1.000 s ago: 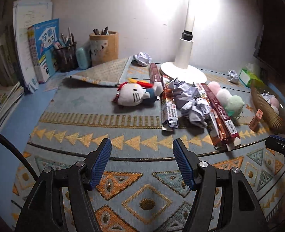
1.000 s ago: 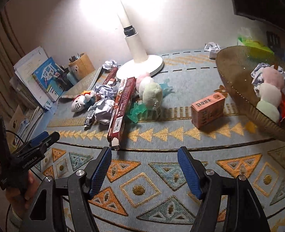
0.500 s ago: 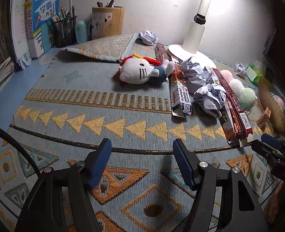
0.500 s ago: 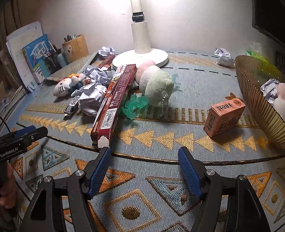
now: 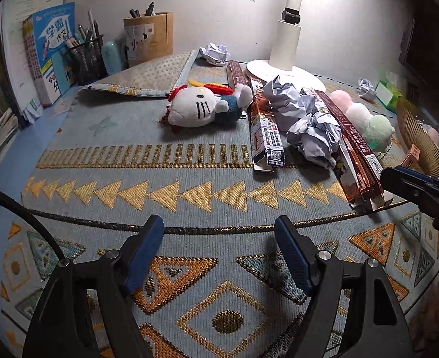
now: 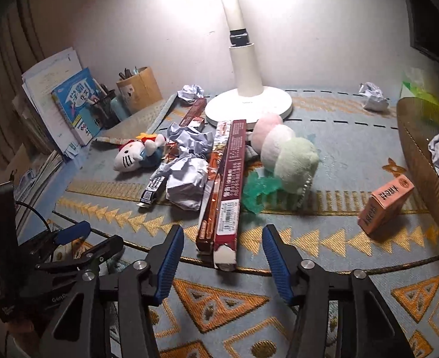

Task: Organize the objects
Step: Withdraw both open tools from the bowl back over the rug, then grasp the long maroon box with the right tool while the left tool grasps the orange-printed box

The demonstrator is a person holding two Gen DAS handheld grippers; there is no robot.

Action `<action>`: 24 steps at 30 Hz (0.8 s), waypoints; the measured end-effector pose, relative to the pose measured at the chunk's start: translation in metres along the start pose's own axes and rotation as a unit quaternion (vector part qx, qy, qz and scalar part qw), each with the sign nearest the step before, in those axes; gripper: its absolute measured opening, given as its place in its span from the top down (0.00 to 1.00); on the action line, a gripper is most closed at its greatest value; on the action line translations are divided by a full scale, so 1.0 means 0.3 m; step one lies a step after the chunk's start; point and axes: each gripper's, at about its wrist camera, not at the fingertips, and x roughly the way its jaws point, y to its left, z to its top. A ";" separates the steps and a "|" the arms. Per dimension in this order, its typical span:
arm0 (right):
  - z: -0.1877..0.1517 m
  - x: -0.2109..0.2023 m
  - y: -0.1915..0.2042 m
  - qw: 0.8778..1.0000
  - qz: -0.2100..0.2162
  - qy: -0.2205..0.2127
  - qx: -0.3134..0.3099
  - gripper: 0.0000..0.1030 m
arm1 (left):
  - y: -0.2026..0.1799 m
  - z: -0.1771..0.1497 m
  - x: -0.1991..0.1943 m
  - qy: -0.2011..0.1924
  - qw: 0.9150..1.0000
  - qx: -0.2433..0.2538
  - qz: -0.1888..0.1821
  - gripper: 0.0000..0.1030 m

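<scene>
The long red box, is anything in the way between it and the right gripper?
Nothing visible is. The right gripper is open and the long red box's near end points straight into the gap, with only bare rug between. Crumpled paper lies against the box's left side, farther back.

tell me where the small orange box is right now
In the right wrist view the small orange box stands on the rug at right, just left of the gold wire basket.
</scene>
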 end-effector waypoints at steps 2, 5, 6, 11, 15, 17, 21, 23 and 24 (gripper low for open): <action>0.016 0.036 0.014 1.000 -0.018 0.006 -0.003 0.66 | 0.010 0.001 -0.005 -0.004 1.000 -0.007 -0.007 0.27; 0.016 0.066 -0.012 1.000 -0.006 0.018 0.022 0.83 | 0.007 0.001 -0.029 -0.024 1.000 -0.012 -0.015 0.27; 0.013 0.066 -0.025 0.999 0.000 0.018 0.031 0.84 | -0.002 0.006 -0.034 -0.028 0.999 -0.007 -0.023 0.27; -0.004 0.037 -0.078 0.999 0.007 0.012 0.043 0.84 | -0.113 0.056 -0.017 -0.005 0.992 -0.002 -0.129 0.27; -0.024 0.031 -0.105 0.999 -0.003 0.013 0.032 0.84 | -0.235 0.097 0.052 0.013 0.989 0.017 -0.147 0.27; -0.039 0.022 -0.130 0.999 0.005 0.004 0.038 0.83 | -0.262 0.111 0.087 0.024 0.989 0.012 -0.147 0.29; -0.043 0.017 -0.182 0.997 0.035 0.002 0.073 0.83 | -0.272 0.129 0.127 0.041 0.986 -0.007 -0.160 0.29; -0.043 0.018 -0.183 0.997 0.038 0.003 0.072 0.83 | -0.286 0.137 0.130 0.037 0.988 0.000 -0.150 0.33; -0.045 0.019 -0.183 0.997 0.040 0.004 0.071 0.83 | -0.294 0.142 0.137 0.039 0.989 0.003 -0.145 0.33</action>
